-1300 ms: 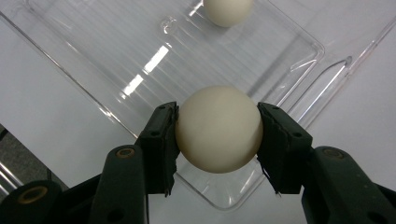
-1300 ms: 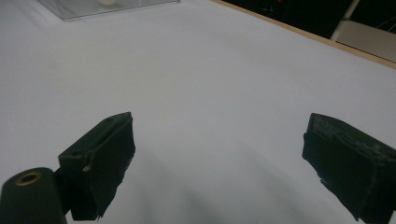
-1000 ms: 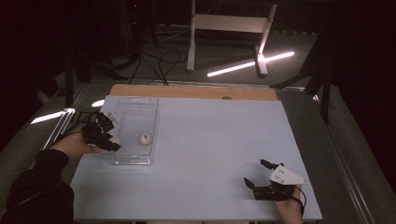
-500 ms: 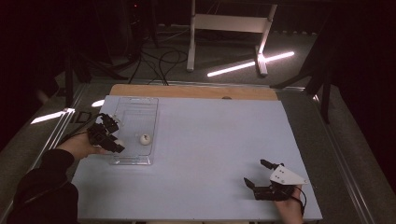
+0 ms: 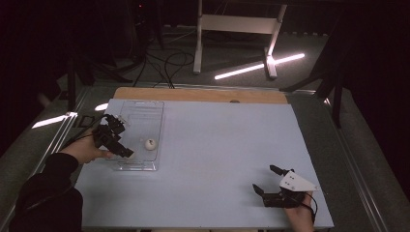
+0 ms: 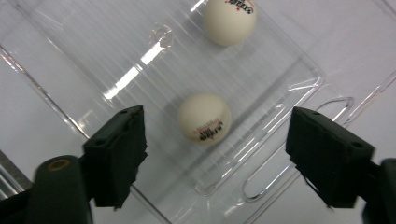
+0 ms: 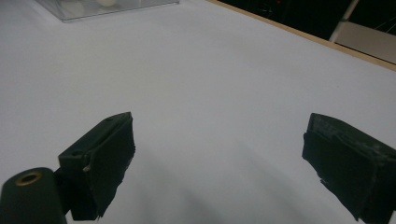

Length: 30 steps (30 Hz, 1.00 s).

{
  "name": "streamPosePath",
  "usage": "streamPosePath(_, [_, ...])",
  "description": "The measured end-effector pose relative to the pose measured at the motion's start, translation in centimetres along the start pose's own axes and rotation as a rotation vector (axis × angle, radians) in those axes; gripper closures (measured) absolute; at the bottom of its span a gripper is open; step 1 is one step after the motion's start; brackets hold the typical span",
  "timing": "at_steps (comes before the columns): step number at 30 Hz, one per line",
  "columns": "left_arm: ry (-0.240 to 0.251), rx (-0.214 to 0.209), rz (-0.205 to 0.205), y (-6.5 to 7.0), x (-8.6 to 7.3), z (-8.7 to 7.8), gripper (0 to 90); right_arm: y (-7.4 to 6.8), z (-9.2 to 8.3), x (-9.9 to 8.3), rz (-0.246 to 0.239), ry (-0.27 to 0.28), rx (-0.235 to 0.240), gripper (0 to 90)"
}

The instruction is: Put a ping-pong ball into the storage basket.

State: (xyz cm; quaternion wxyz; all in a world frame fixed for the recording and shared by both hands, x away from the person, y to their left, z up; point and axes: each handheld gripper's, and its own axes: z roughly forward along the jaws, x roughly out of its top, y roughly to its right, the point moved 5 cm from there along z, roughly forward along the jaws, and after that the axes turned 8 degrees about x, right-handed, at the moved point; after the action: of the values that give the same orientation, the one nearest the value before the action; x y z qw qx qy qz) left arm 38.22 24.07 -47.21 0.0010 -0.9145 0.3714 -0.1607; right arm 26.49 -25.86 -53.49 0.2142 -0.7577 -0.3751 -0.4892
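Surface (image 5: 217, 159): pale blue; clear tray (image 5: 145, 108) sits near its left edge.
Tray: two white balls inside; nearer ball (image 6: 204, 117) lies by its near end.
Left gripper (image 6: 212, 154): jaws just opening, ball free between them; lift straight up, don't nudge it.
Right gripper (image 5: 270, 182): spread, empty, near right corner.

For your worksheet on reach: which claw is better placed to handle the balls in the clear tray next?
Left. The left claw hangs over the clear tray, its jaws just opened astride a ball. The right claw rests far across the table.
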Motion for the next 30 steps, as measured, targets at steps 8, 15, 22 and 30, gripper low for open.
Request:
streamPosePath(8, [0.042,-0.08,-0.01,0.7,0.7,-0.8,1.2,0.0,0.0,0.0,0.0,-0.001,0.0,9.4])
streamPosePath(15, [0.106,-0.092,-0.04,1.2,2.0,-1.4,0.4,0.0,0.0,0.0,-0.002,0.0,0.0,9.4])
streamPosePath(22, [0.156,-0.118,-0.033,2.2,3.2,-1.5,0.4,0.0,0.0,0.0,0.001,0.001,0.0,9.4])
streamPosePath(30, [0.185,-0.123,0.0,2.7,3.7,-1.4,0.4,0.0,0.0,0.0,0.002,0.001,0.003,9.4])
